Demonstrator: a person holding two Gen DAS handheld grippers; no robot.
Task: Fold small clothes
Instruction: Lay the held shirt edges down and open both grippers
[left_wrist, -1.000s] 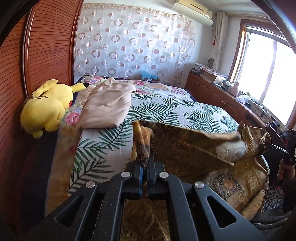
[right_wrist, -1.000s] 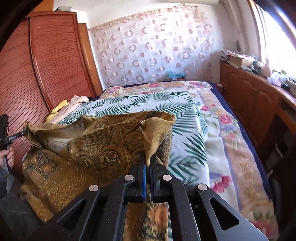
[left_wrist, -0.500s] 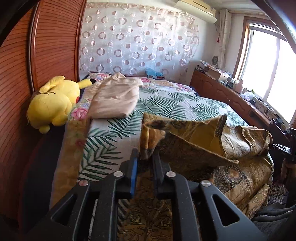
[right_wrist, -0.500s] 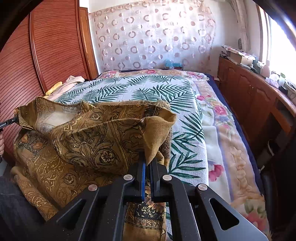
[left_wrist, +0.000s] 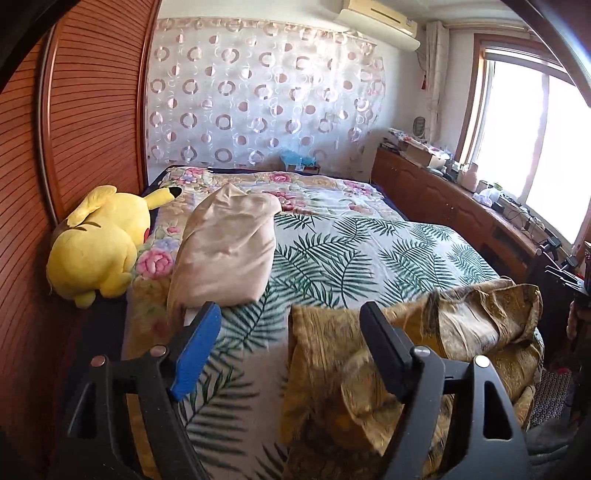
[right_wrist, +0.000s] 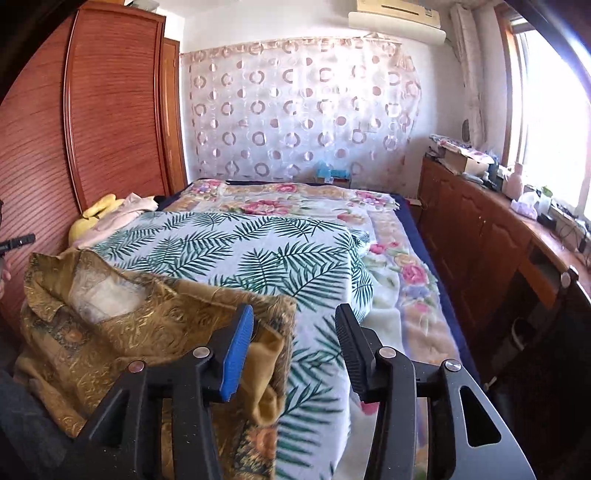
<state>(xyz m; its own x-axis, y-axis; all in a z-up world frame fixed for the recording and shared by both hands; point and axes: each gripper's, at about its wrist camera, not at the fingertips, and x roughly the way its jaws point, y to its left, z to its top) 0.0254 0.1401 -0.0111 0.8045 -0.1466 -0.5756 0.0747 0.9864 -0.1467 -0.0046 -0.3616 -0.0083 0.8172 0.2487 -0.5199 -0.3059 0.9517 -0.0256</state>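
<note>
Your left tool (left_wrist: 290, 339) and right tool (right_wrist: 291, 345) — jaws just opening, gripping nothing — release the gold shirt (right_wrist: 122, 328), dropped folded at the bed's (right_wrist: 258, 254) near edge.

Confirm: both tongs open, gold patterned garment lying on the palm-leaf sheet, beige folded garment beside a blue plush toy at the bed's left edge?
Wrong on one point: the plush toy is yellow, not blue, as the left wrist view shows. The rest holds: left tongs and right tongs open, gold patterned garment on the palm-leaf sheet, beige folded garment beside the toy.
</note>
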